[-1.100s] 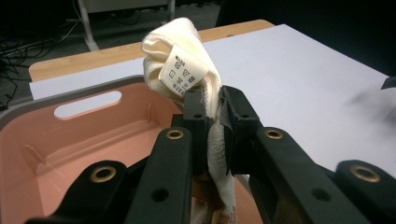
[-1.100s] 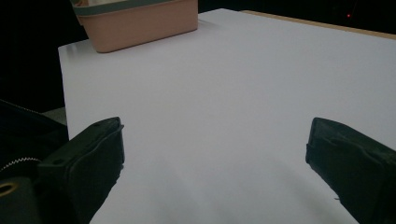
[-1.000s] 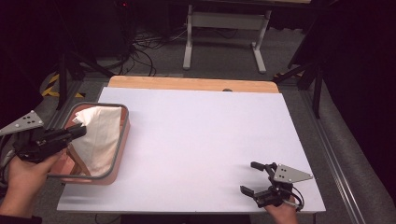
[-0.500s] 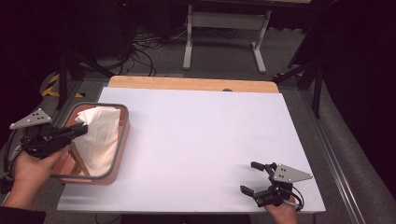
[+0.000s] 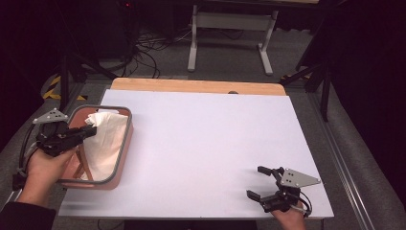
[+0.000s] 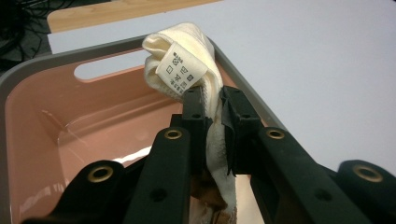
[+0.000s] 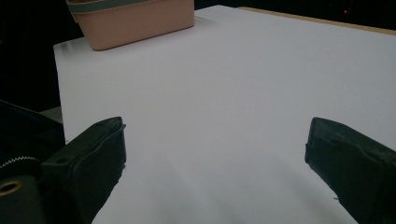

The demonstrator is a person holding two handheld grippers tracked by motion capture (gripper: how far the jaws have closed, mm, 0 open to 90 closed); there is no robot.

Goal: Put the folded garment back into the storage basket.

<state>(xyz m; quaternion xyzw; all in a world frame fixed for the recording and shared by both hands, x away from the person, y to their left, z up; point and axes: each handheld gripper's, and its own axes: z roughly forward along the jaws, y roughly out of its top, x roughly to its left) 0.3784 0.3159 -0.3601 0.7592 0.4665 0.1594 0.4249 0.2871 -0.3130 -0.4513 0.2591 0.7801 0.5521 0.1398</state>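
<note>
We held the left gripper [image 5: 88, 132] over the pink basin [image 5: 122, 158] at the tabletop's [image 5: 210, 143] left edge, its jaws pinched on the cream cloth [image 6: 187, 65], whose care label [image 6: 181, 69] faced the left gripper view. The rest of the cloth lay draped inside the basin against its right wall. Our right gripper [image 5: 261, 183] rested near the front right corner, jaws spread wide around nothing.

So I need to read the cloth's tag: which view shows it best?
The left gripper view: the tag faces the camera, up close. The high view has the cloth small, its tag not discernible. The right gripper view has the basket's outside.
</note>
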